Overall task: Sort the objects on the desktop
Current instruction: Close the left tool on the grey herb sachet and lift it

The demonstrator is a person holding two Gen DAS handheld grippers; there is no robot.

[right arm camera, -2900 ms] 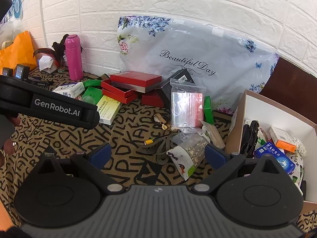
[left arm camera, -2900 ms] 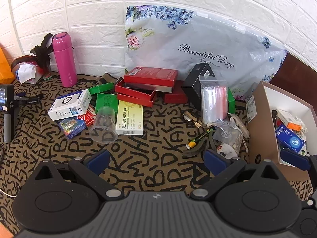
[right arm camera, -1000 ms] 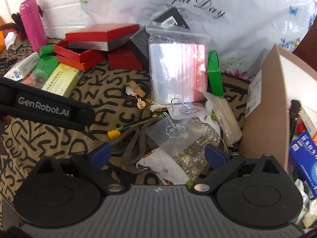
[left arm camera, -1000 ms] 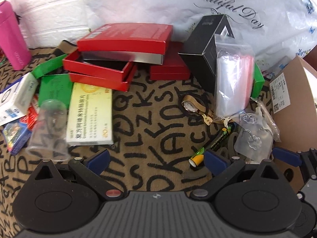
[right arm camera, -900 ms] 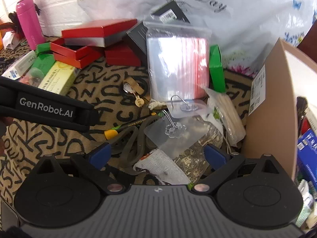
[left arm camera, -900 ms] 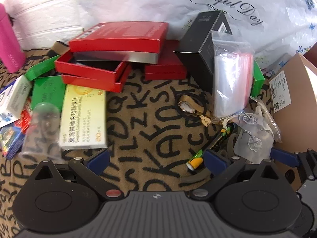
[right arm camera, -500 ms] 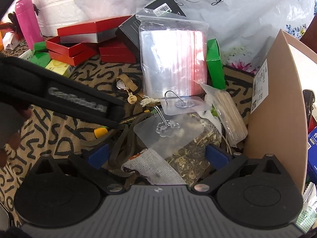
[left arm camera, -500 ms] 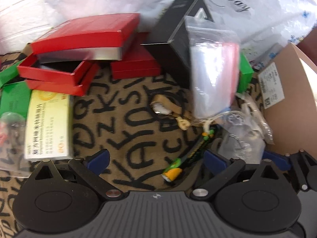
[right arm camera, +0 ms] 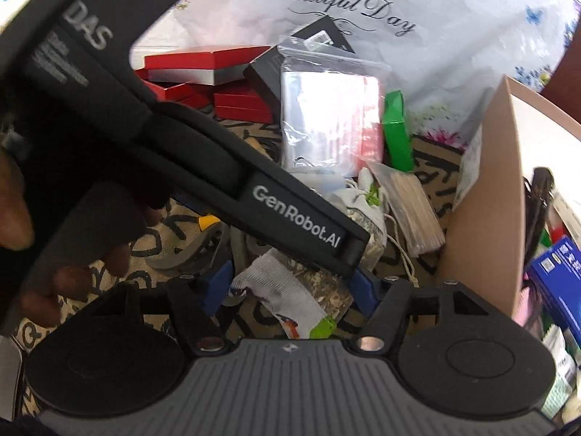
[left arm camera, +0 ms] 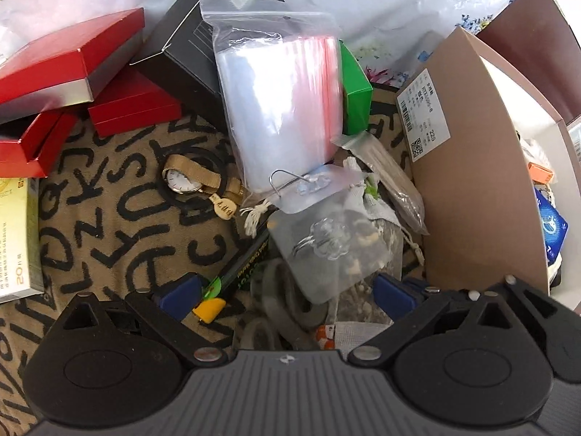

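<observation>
My left gripper (left arm camera: 287, 296) is open, low over a pile by the cardboard box (left arm camera: 472, 189). Between its blue pads lie a grey strap (left arm camera: 290, 305) and a clear sheet with an adhesive hook (left arm camera: 326, 247); a pen with a yellow cap (left arm camera: 212, 305) lies by the left pad. My right gripper (right arm camera: 292, 287) points down at a cloth pouch of dried herbs (right arm camera: 312, 290). Its jaws are closing with the pouch between them, and the pads are not clearly pressing on it. The left gripper's black body (right arm camera: 254, 203) crosses the right wrist view and hides much of the pile.
A pack of zip bags (left arm camera: 283, 109) leans on a black box (left arm camera: 189, 36) beside a green box (left arm camera: 354, 83). A gold watch (left arm camera: 189, 181) lies on the lettered cloth. Red boxes (left arm camera: 72, 54) and a yellow box (left arm camera: 14, 236) sit left. The cardboard box holds several items.
The left gripper has moved right and down toward the pile beside the cardboard box, and its body now fills the right wrist view. The right gripper's fingers have drawn closer together around the pouch.
</observation>
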